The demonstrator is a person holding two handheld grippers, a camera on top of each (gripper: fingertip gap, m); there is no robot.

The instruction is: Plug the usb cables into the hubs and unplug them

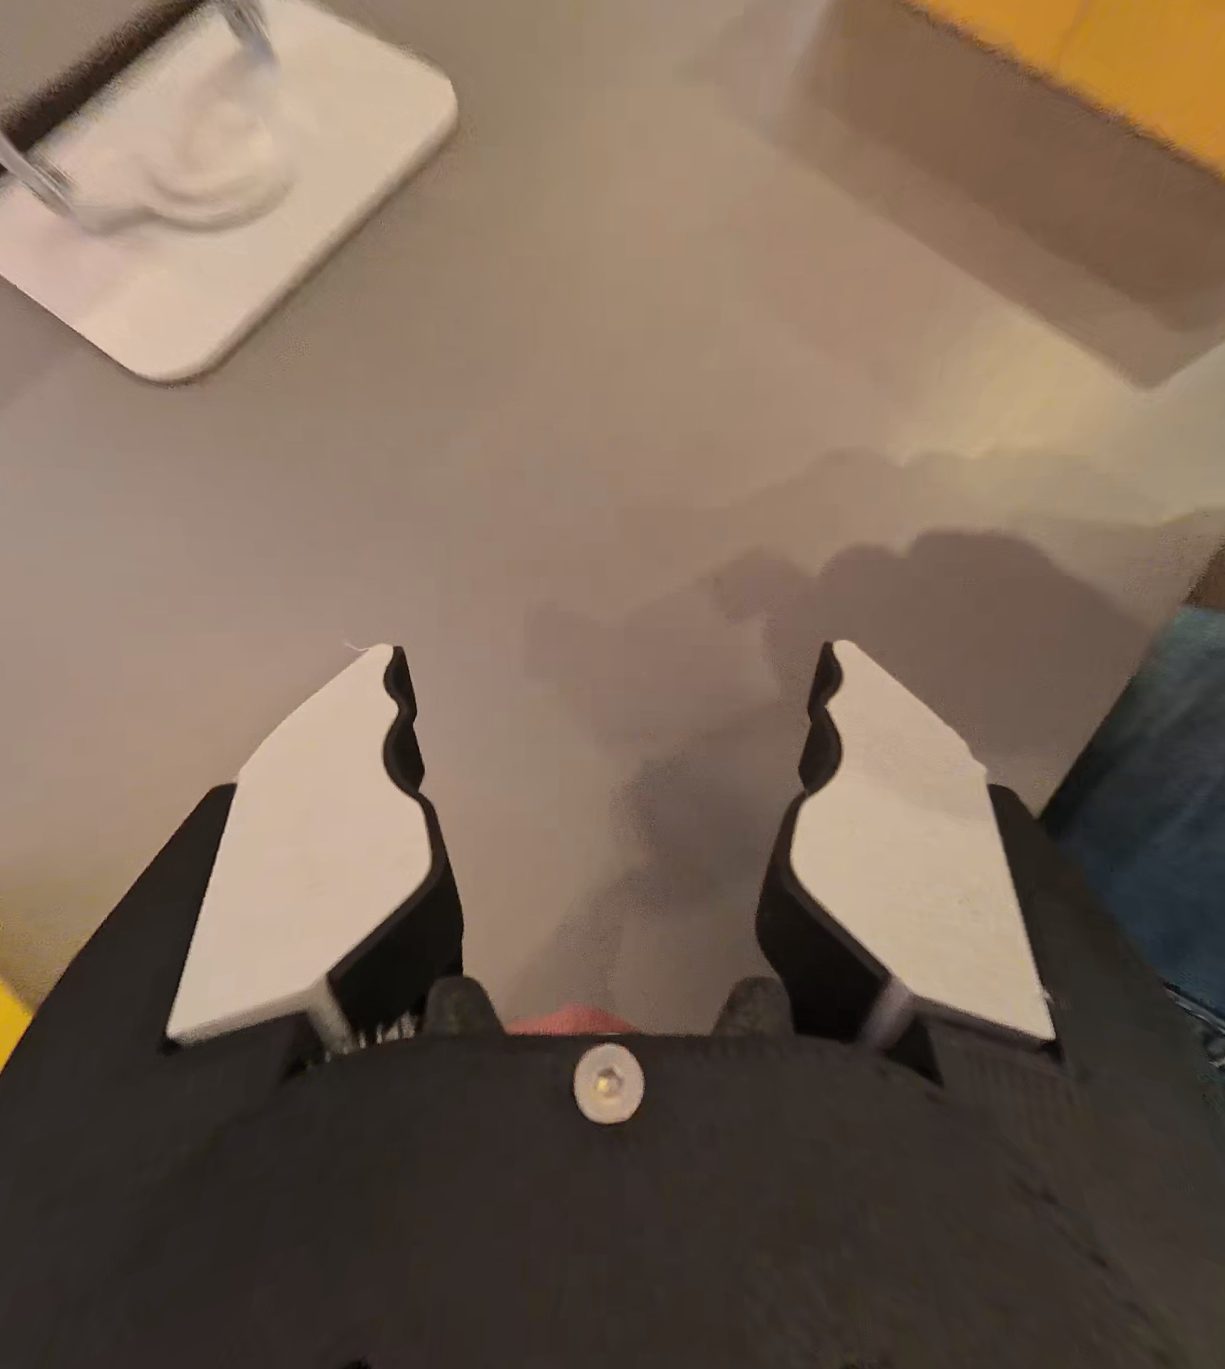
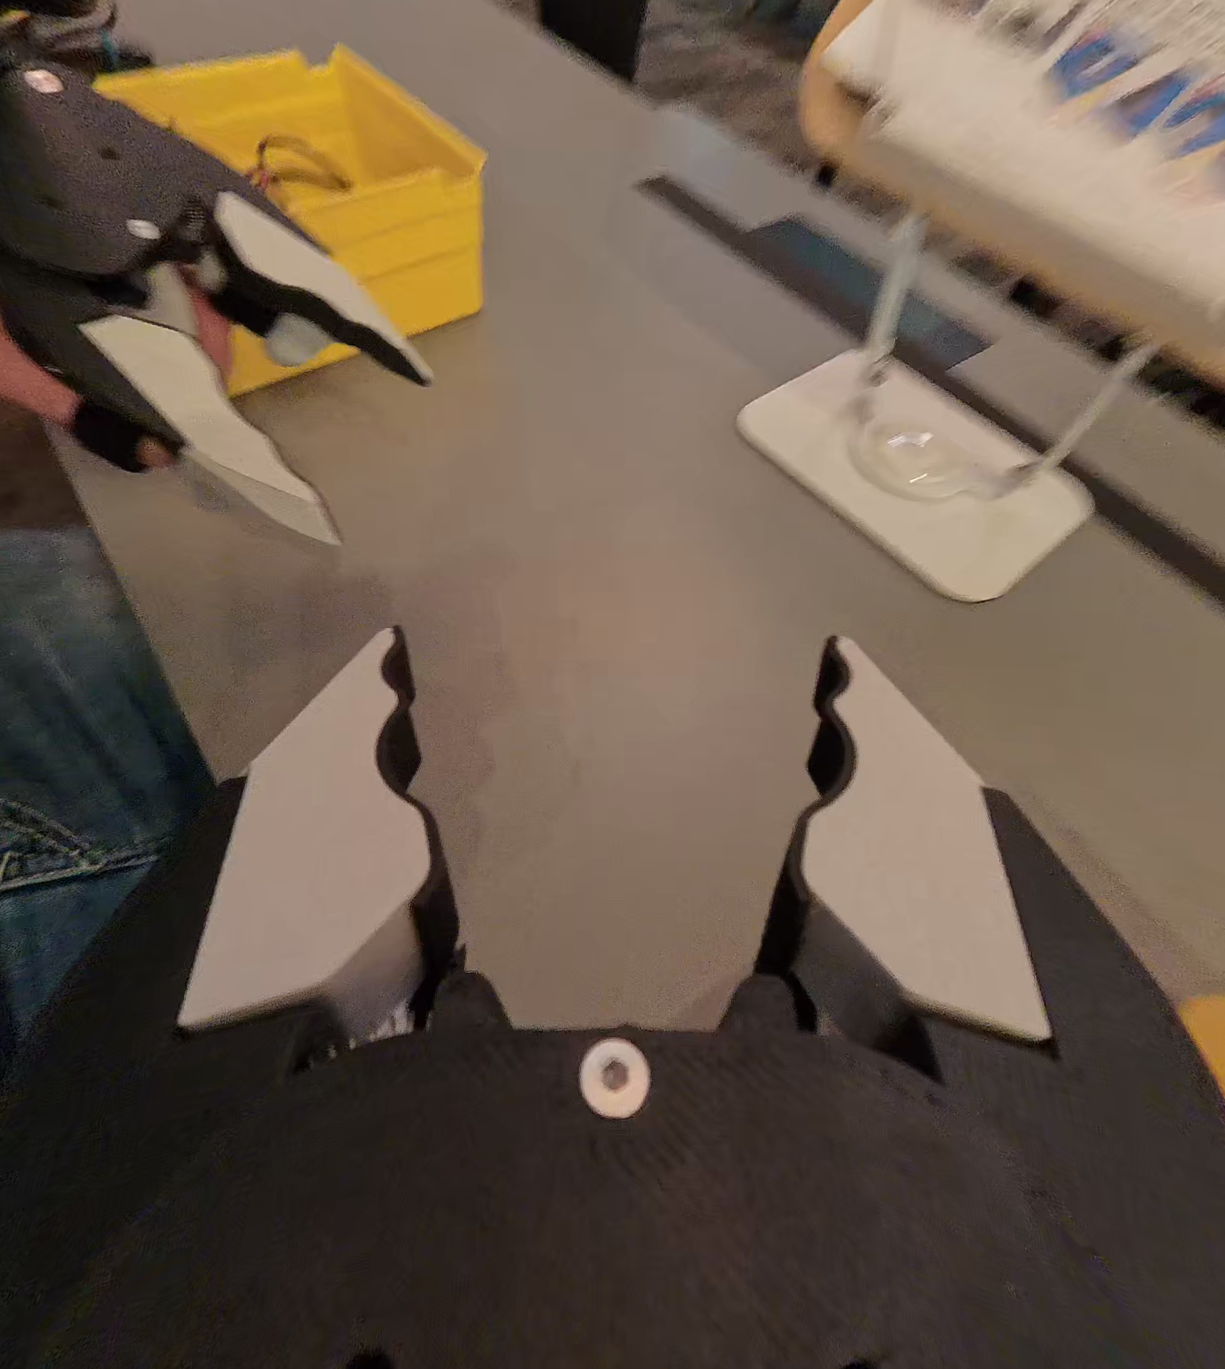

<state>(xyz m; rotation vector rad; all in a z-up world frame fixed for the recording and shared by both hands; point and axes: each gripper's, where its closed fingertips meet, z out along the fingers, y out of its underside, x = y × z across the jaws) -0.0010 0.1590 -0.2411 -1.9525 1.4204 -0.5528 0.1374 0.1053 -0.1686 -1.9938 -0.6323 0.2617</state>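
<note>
Above the bare grey tabletop (image 2: 595,481), both grippers gape empty; the left gripper (image 2: 380,452) sits nearer the yellow plastic bin (image 2: 402,222), which holds a cable; no hubs visible.

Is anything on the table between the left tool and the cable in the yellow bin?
Nothing visible. In the right wrist view the left tool hangs open right beside the yellow bin, the cable lying inside; only the bin's wall separates them.

Matt grey table (image 2: 595,481), glossy yellow plastic bin (image 2: 402,215), smooth white stand base (image 2: 965,533)
</note>
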